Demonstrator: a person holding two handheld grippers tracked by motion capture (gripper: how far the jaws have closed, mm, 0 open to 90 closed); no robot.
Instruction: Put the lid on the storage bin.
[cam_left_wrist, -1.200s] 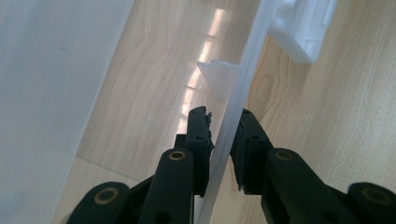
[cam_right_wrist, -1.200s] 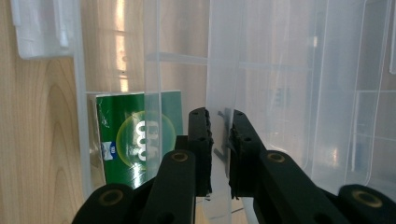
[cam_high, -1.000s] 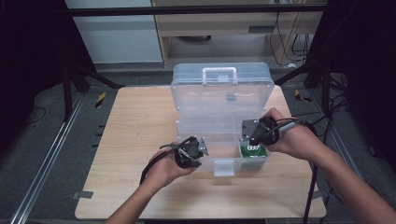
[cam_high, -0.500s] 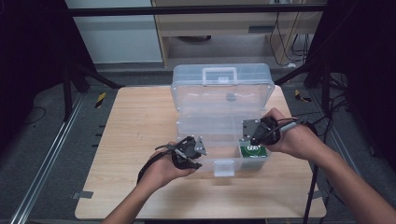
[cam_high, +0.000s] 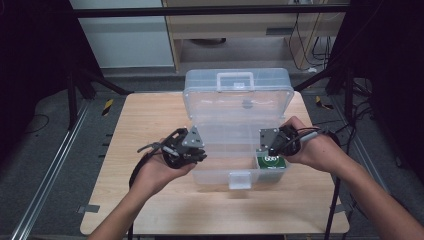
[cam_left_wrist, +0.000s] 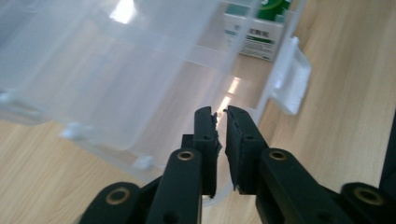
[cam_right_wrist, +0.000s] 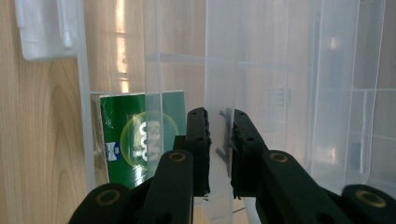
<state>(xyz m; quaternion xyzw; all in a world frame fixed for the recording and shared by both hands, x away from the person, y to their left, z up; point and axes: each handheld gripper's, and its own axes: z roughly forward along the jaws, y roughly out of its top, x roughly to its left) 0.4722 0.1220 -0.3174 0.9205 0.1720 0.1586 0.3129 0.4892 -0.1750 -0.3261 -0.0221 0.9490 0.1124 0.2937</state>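
**Both grippers clamped on the inner tray of the clear storage box**

The right gripper (cam_right_wrist: 219, 154) has its jaws drawn together on a thin translucent wall, judged to be the right end of the removable inner tray (cam_high: 232, 137). The plastic edge runs between the 2 pads in the right gripper view. The left gripper (cam_left_wrist: 220, 149) has its jaws nearly together at the clear rim on the opposite end; whether it pinches the tray rim or the box wall cannot be told for certain, though the rim passes between the jaws.

In the high view, the left gripper (cam_high: 192, 150) and the right gripper (cam_high: 267, 142) stand at the 2 ends of the tray, level with each other. The clear plastic storage box (cam_high: 235, 170) sits open on the wooden table (cam_high: 150, 115), with its lid (cam_high: 237, 92) raised at the far side and its front latch (cam_high: 239, 180) facing the person.

A green carton (cam_high: 270, 161) lies in the bottom of the box at its right end, just below the right gripper. The same green carton (cam_right_wrist: 140, 137) appears behind the box wall in the right gripper view.

Step in hand, by judgement: handling the tray with 2 grips, either lifting it out or seating it. The next move calls for both hands to travel together and level, since uneven motion could twist the thin plastic or slip a grip.
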